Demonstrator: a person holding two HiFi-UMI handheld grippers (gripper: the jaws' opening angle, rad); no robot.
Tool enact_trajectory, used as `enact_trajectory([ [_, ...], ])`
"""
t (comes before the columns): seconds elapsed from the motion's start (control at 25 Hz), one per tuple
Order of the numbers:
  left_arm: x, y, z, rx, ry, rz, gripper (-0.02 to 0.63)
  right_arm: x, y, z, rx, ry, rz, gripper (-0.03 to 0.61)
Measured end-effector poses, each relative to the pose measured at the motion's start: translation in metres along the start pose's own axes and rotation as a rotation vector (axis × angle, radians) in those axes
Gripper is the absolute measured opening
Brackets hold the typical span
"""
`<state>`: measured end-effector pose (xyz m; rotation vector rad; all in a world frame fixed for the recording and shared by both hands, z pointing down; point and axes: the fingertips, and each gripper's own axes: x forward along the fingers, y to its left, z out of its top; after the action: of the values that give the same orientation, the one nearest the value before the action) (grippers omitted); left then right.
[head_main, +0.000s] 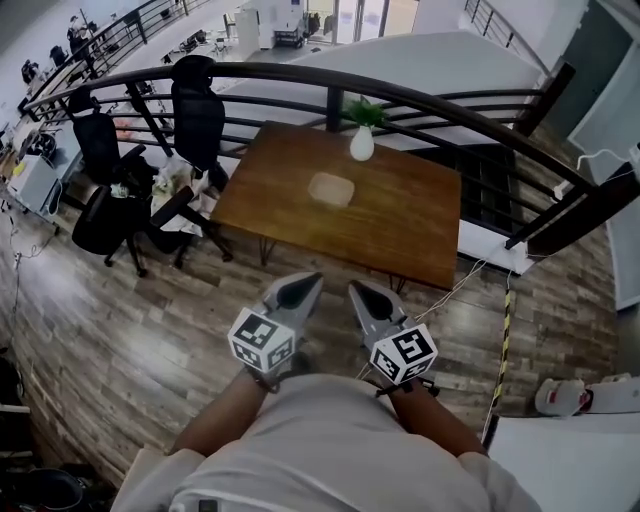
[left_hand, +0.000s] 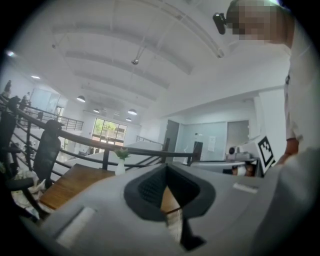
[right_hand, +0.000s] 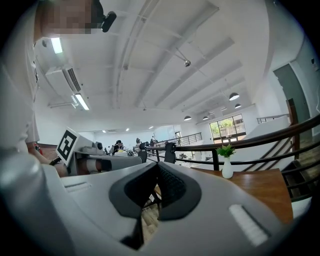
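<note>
My left gripper (head_main: 303, 286) and right gripper (head_main: 360, 293) are held side by side close to my body, over the wooden floor and short of the table. Both are shut with nothing between the jaws. In the left gripper view the left gripper (left_hand: 166, 170) shows its dark pads meeting at the tip; the right gripper (right_hand: 158, 167) looks the same in its own view. Ahead stands a brown wooden table (head_main: 410, 235). On it are a white vase with a green plant (head_main: 362, 143) and a shallow beige dish (head_main: 331, 189). Both gripper views also show the vase (left_hand: 120, 165) (right_hand: 227, 169).
A dark curved railing (head_main: 450, 105) runs behind the table. Black office chairs (head_main: 198, 110) (head_main: 105, 215) stand at the left. A yellow-black striped strip (head_main: 503, 340) lies on the floor at the right, near white objects (head_main: 565, 397).
</note>
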<state>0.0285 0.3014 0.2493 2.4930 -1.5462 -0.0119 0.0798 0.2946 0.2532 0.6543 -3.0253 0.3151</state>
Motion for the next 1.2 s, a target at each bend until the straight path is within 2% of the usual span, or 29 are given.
enact_trajectory([
  [0.24, -0.017, 0.053, 0.000, -0.014, 0.008, -0.010, 0.003, 0.054, 0.019, -0.004, 0.007, 0.005, -0.001, 0.005],
  [0.56, -0.014, 0.097, -0.005, -0.039, 0.022, 0.021, 0.003, 0.098, 0.004, -0.007, 0.002, 0.026, 0.023, 0.005],
  [0.92, 0.031, 0.144, 0.003, -0.045, 0.030, 0.065, 0.003, 0.147, -0.048, 0.000, 0.014, 0.040, 0.066, 0.005],
  [1.2, 0.103, 0.162, 0.016, -0.057, 0.019, 0.061, 0.003, 0.161, -0.123, 0.017, 0.019, 0.029, 0.069, 0.005],
])
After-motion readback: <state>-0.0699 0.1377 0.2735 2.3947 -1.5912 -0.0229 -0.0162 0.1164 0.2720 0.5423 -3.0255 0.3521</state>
